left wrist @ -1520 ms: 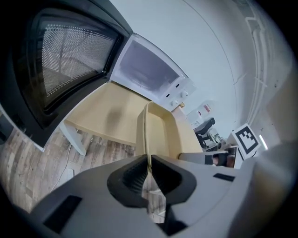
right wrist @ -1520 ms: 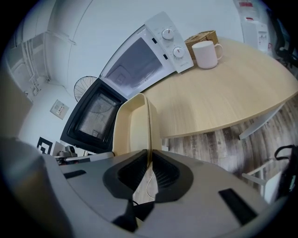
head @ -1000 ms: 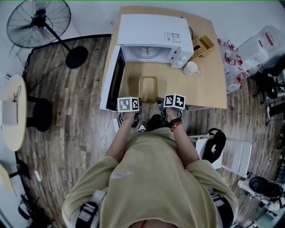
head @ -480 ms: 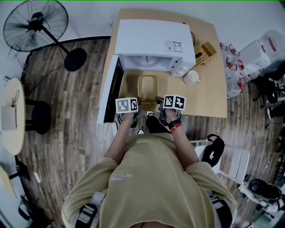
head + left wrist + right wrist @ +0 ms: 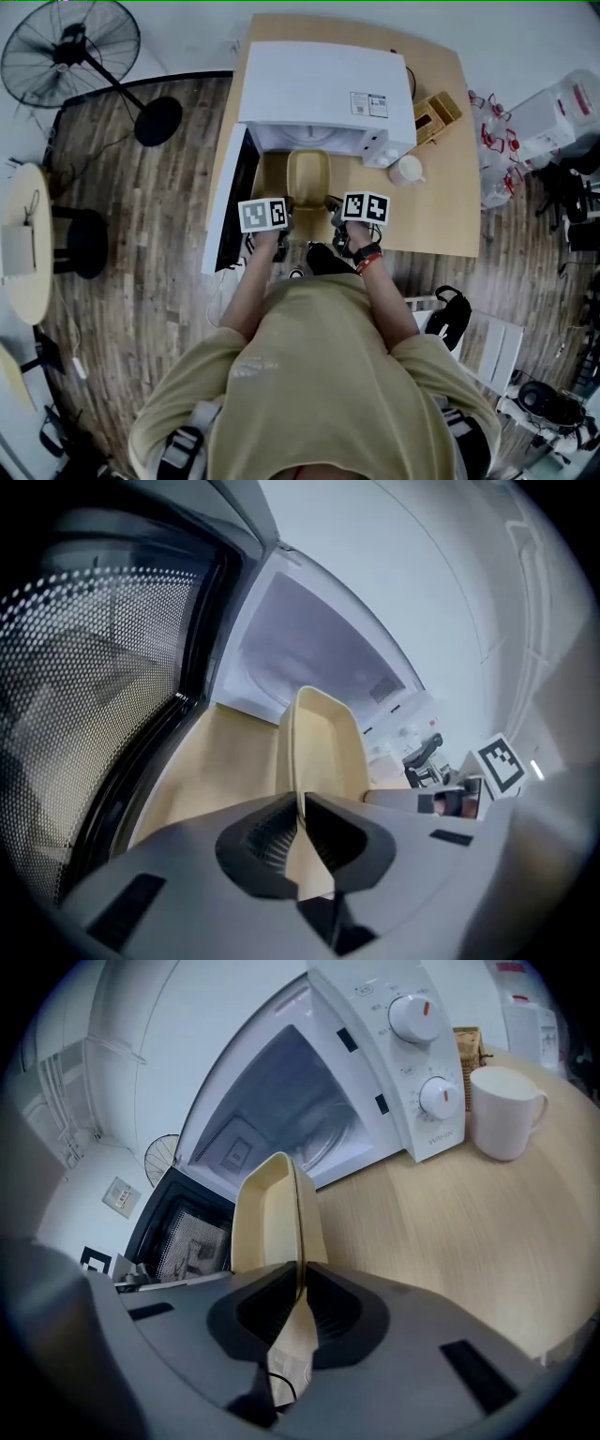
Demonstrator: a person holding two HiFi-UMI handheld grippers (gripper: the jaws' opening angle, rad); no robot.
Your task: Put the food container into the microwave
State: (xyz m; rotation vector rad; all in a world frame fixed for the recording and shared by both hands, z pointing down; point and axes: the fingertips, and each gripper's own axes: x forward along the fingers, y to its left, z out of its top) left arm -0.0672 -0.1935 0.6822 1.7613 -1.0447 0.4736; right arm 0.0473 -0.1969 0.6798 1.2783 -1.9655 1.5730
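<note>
- Standing at the wooden worktop, you face the white microwave on its far left part.
- Its door is swung wide open to your left, and the cavity is exposed.
- The food container is beige and oblong. It is held between your two claws in front of the cavity, with its far end just at the cavity mouth. Contact between its base and the worktop: cannot tell.
- Your left claw has its jaws clamped on the container's thin left rim.
- Your right claw has its jaws clamped likewise on the right rim.
- A white mug stands upright on the worktop just beside the microwave's dial panel, to your right, apart from the container.
</note>
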